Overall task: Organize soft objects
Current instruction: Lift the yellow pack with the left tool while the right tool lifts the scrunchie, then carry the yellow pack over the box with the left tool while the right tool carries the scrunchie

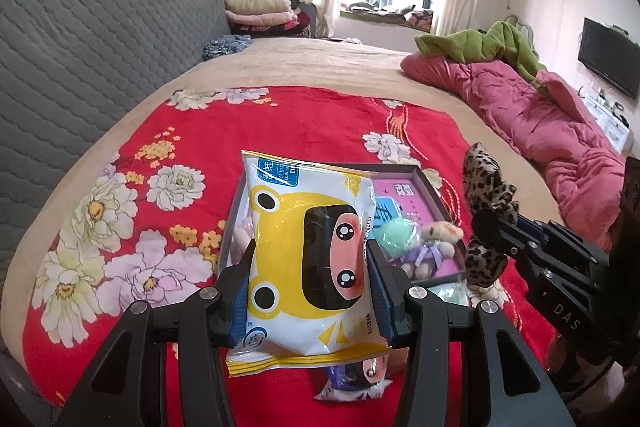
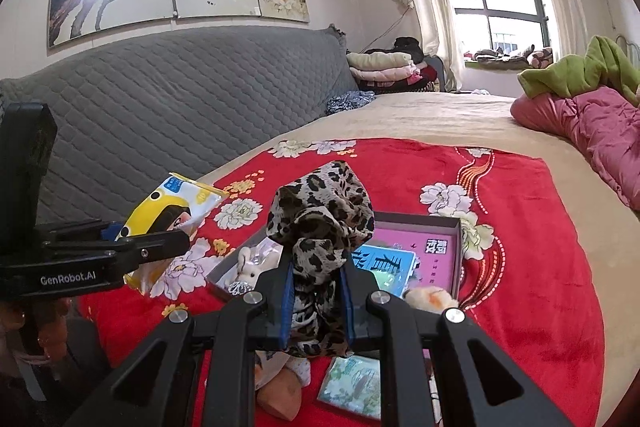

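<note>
My left gripper (image 1: 310, 259) is shut on a yellow and white cartoon wipes pack (image 1: 308, 263) and holds it above a shallow open box (image 1: 434, 195) on the red floral blanket (image 1: 132, 211). The pack also shows in the right wrist view (image 2: 168, 211). My right gripper (image 2: 316, 291) is shut on a leopard-print scrunchie (image 2: 320, 211), held above the same box (image 2: 456, 251); it shows at the right of the left view (image 1: 486, 223). The box holds a green puff (image 1: 398, 233), a small plush doll (image 1: 430, 243) and a pink card (image 1: 404, 201).
A second cartoon pack (image 1: 356, 379) lies on the blanket below my left gripper. A small tissue packet (image 2: 352, 387) and a brown soft item (image 2: 280, 395) lie under my right gripper. A pink quilt (image 1: 532, 115) lies at the right and a grey headboard (image 1: 80, 39) at the left.
</note>
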### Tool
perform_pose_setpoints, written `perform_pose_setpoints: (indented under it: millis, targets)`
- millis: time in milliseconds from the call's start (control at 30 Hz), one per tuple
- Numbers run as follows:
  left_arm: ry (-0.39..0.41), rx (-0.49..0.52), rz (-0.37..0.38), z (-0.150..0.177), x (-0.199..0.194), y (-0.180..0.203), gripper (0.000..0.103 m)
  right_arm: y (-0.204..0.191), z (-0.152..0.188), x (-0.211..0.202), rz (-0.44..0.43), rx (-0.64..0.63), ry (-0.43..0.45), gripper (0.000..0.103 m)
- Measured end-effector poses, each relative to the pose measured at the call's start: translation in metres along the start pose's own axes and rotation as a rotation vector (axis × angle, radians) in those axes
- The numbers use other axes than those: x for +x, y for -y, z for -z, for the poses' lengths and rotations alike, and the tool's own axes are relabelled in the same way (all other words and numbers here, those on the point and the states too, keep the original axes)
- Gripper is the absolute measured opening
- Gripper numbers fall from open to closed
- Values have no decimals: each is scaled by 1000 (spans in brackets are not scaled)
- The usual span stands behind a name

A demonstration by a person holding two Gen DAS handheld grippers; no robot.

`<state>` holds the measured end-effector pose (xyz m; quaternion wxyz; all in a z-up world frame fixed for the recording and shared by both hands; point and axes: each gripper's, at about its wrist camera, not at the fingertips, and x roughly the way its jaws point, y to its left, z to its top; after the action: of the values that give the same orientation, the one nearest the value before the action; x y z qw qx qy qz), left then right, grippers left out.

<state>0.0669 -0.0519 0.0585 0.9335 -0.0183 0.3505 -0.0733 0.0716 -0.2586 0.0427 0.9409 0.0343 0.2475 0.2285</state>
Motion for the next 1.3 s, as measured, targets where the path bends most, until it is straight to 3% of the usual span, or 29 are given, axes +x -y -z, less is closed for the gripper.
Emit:
perform_pose_setpoints:
  millis: [333, 700, 833, 1133, 1300]
  targets:
    - [13, -24, 0, -19, 16, -7, 51, 15, -11, 1, 20, 14, 28, 19]
    - [-2, 18, 14, -30, 44, 13, 51, 39, -20, 1, 69, 52, 56, 19]
    - [2, 27, -19, -35, 50, 5, 51, 43, -23, 2, 69, 60, 61, 20]
    - [17, -61, -64, -53, 58, -38, 51, 49, -26, 8, 76, 52, 56, 20]
    - [5, -80, -59, -57, 68, -45, 51, 51, -27, 13, 79, 48, 47, 20]
